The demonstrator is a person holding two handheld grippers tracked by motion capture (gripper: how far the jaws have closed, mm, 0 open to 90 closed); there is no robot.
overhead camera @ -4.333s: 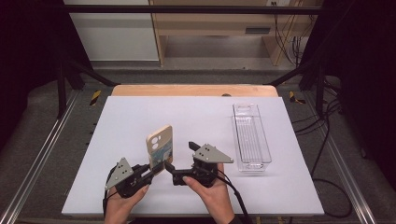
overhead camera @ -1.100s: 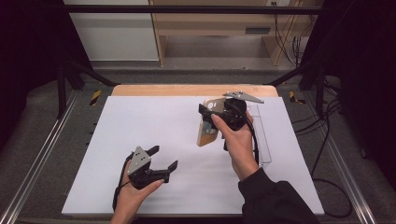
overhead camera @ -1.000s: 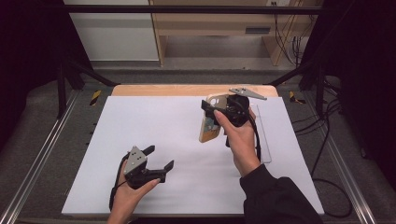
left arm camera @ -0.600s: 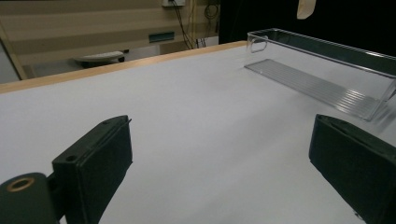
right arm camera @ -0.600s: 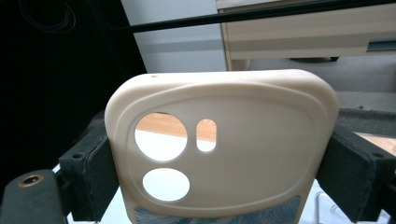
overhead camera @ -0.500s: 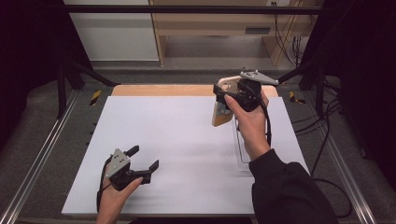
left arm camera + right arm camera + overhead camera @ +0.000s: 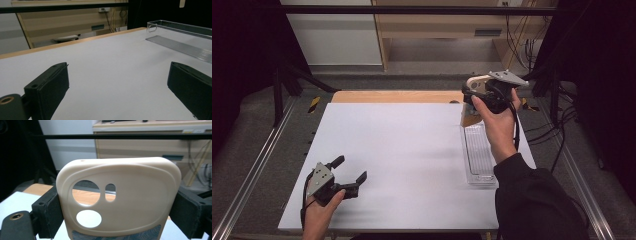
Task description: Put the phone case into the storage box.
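A cream phone case (image 7: 120,195) with camera cut-outs stands upright between the pads (image 7: 47,216) of my right gripper (image 7: 117,216), which is shut on its two sides. In the high view this gripper (image 7: 470,98) holds the case (image 7: 468,119) in the air above the far end of a clear plastic tray (image 7: 480,155). My left gripper (image 7: 351,168) hovers low near the front left of the white table top (image 7: 412,140). Its jaws have just been opening and stand wide with nothing between them (image 7: 117,85).
The long clear tray (image 7: 180,35) lies along the table's right side with nothing in it. A wooden strip (image 7: 392,96) borders the far edge. Metal rails run along both sides, and cables hang at the back right.
My right gripper has carried the case away to the far right and upward, over the tray's far end. My left gripper has drifted left toward the front corner.
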